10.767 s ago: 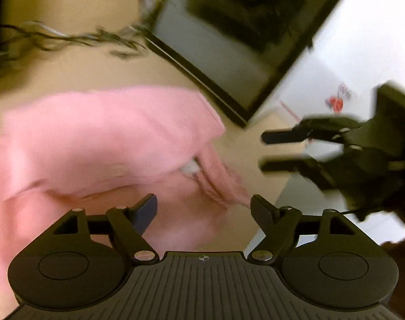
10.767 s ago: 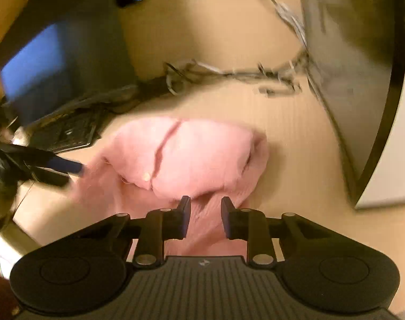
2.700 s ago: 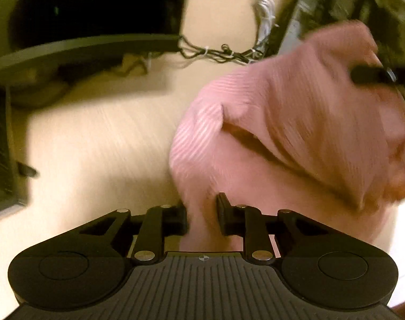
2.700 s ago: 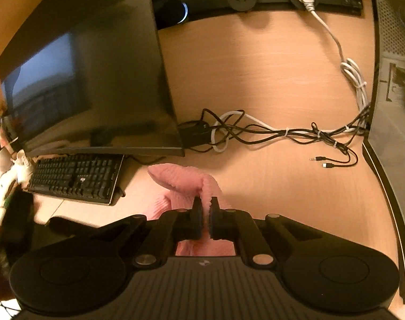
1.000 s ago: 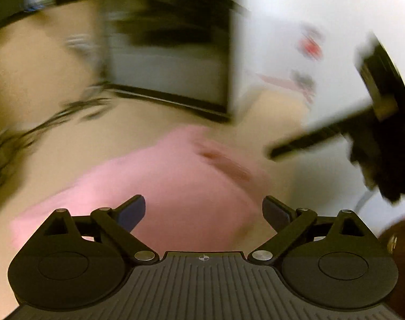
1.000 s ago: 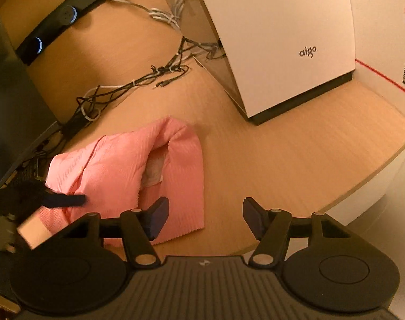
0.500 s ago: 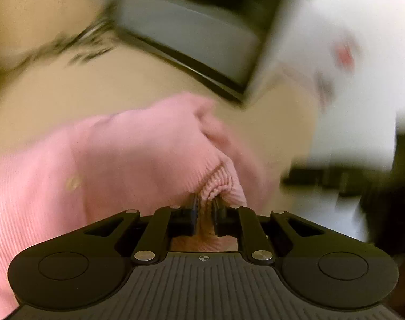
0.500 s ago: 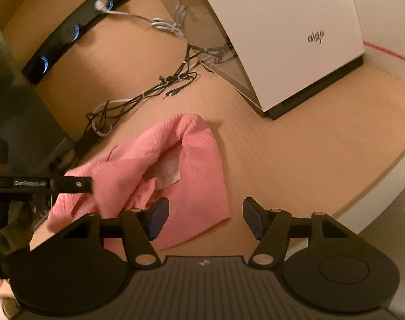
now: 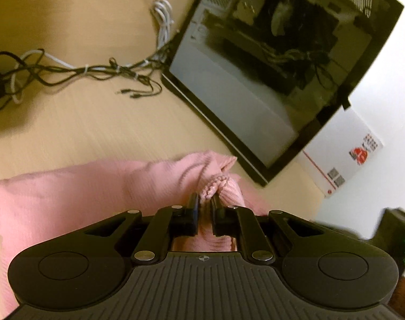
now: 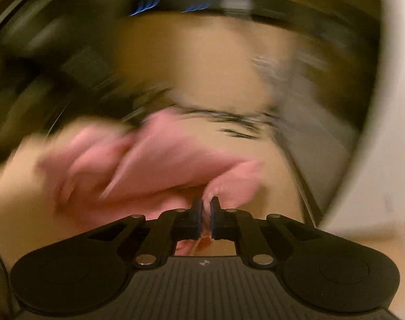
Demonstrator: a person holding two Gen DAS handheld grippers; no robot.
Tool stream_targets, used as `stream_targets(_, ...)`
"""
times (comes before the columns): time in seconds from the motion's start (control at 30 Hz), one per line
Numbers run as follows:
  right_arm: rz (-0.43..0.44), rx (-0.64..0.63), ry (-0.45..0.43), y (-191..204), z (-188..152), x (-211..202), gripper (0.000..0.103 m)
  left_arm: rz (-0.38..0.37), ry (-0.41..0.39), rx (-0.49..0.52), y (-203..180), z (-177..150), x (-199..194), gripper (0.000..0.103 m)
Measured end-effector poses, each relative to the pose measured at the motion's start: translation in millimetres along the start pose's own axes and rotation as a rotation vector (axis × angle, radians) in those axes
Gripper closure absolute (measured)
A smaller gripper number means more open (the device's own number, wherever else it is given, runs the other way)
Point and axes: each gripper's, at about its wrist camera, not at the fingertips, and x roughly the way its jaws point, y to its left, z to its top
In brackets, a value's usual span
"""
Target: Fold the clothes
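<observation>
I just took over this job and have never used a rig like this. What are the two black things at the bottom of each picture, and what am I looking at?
Each picture comes from a fisheye camera on a hand-held claw, looking forward along its two fingers. There is no robot arm; a person holds one claw in each hand. In the left wrist view, the left claw is shut on a bunched edge of the pink knit garment, which lies on a wooden desk near a cable bundle and a glass-sided computer case. The right wrist view is blurred by motion, but the right claw also looks shut on pink fabric.
</observation>
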Motion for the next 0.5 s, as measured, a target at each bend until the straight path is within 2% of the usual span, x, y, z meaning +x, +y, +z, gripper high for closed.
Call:
stream_targets(0.13,0.042,-0.460,0.065,60.3,-10.1,18.5,0.097,-0.031,0.002,-0.033,1.0,1.1,2.0,0.092)
stream_targets(0.2,0.054,-0.581,0.087,76.8,-19.7,24.7,0.096,-0.047,0.003,-0.050,1.4,1.6,3.0,0.092)
stream_targets(0.27,0.075,-0.608,0.097,82.9,-23.4,27.1,0.097,-0.063,0.004,-0.067,1.9,2.1,4.1,0.092)
stream_targets(0.37,0.101,-0.530,0.104,64.0,-20.5,11.0,0.097,-0.086,0.005,-0.092,2.6,2.9,5.6,0.092)
stream_targets(0.43,0.117,-0.477,0.108,51.4,-18.7,0.2,0.096,-0.108,0.053,-0.106,1.1,-7.9,19.5,0.092)
stream_targets(0.5,0.134,-0.425,0.112,38.8,-16.8,-10.6,0.089,-0.124,0.105,-0.126,0.6,-19.5,34.4,0.092)
